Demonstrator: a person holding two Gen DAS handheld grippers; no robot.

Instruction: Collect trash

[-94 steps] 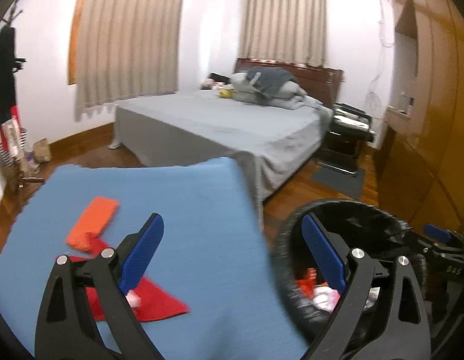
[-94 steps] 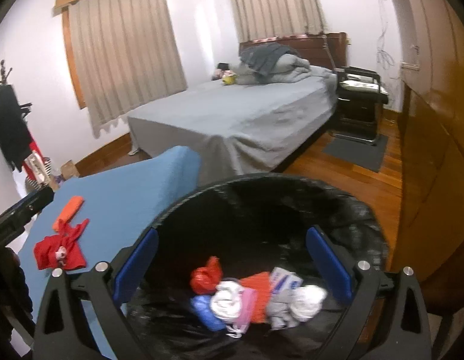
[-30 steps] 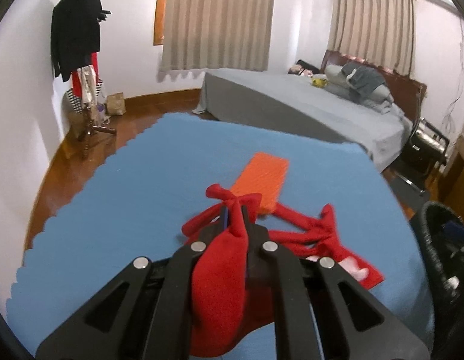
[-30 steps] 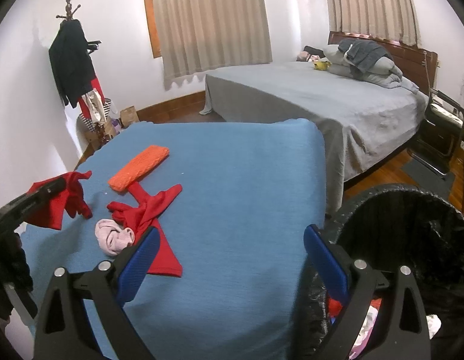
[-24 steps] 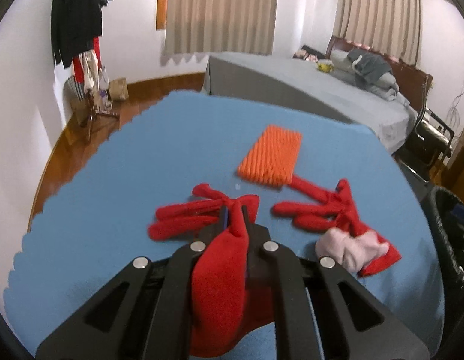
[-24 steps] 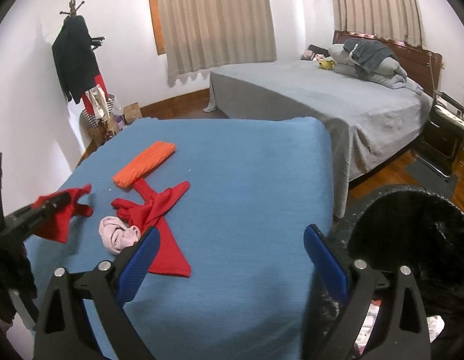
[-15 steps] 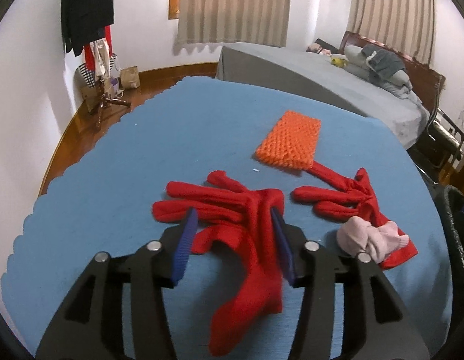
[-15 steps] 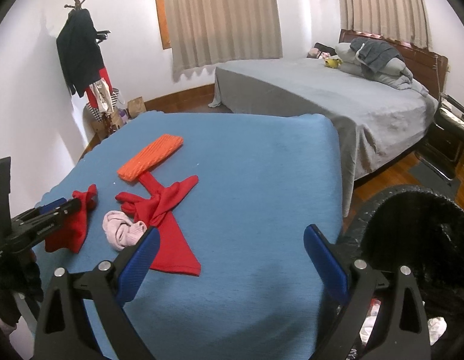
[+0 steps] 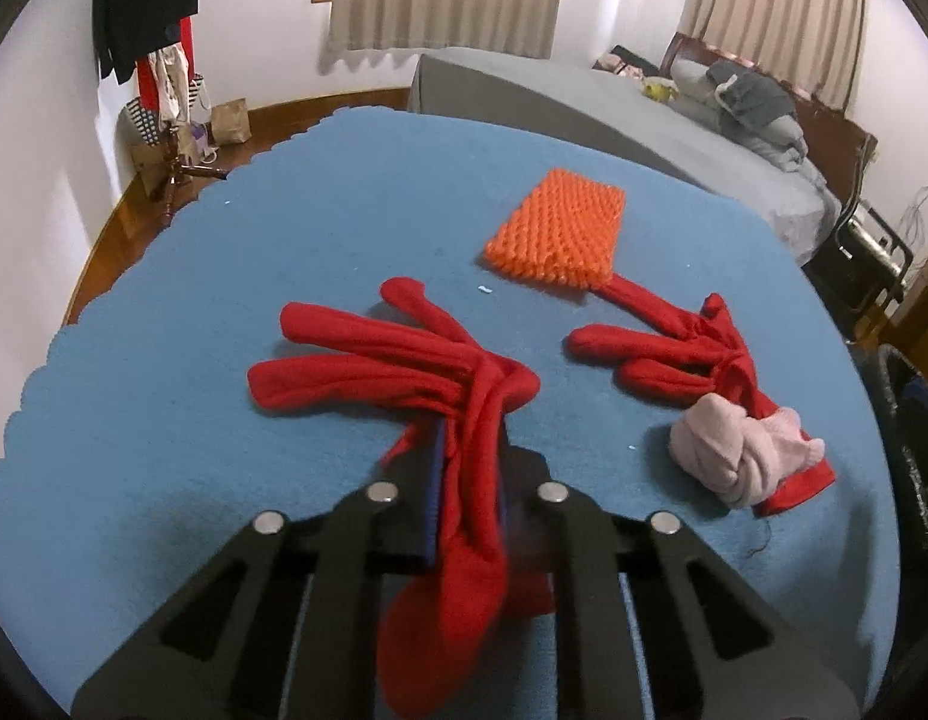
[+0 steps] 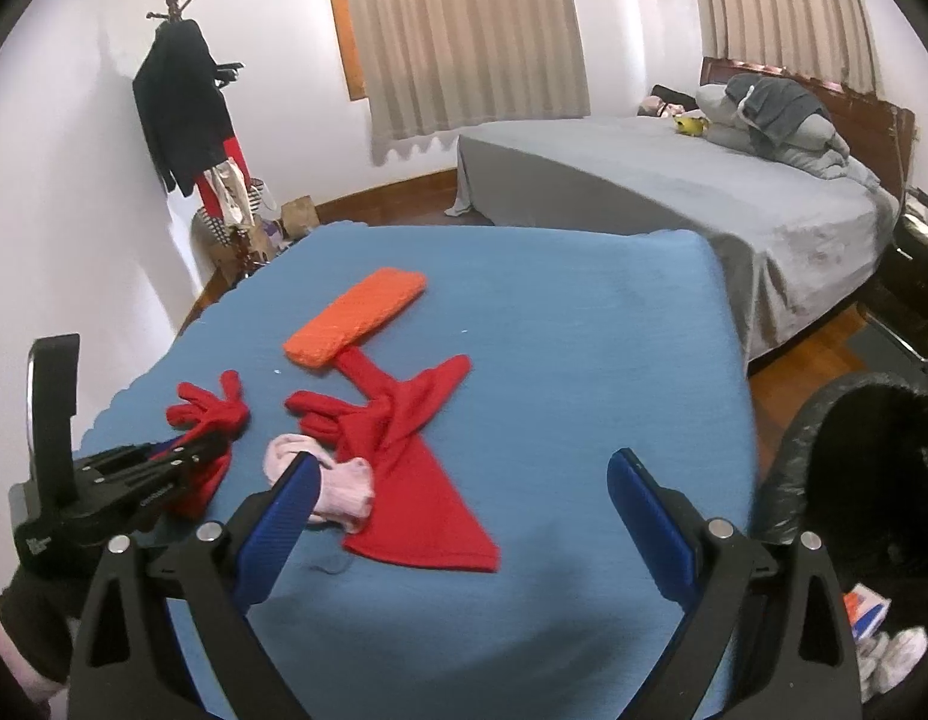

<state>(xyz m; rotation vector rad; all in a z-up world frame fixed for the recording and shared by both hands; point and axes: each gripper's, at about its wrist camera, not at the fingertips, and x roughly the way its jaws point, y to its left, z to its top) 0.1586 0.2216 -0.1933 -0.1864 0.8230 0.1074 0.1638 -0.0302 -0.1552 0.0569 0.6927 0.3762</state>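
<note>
Left hand-held gripper [image 9: 469, 480], frame bottom centre: jaws just closing, pinching red glove [image 9: 404, 366] lying on blue worktop [image 9: 344, 210]. Right hand-held gripper [image 10: 458, 510]: standing spread wide, holding nothing.

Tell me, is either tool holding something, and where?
The left tool pinches the red glove at its bunched middle, below the fingers. The right tool holds nothing.
</note>
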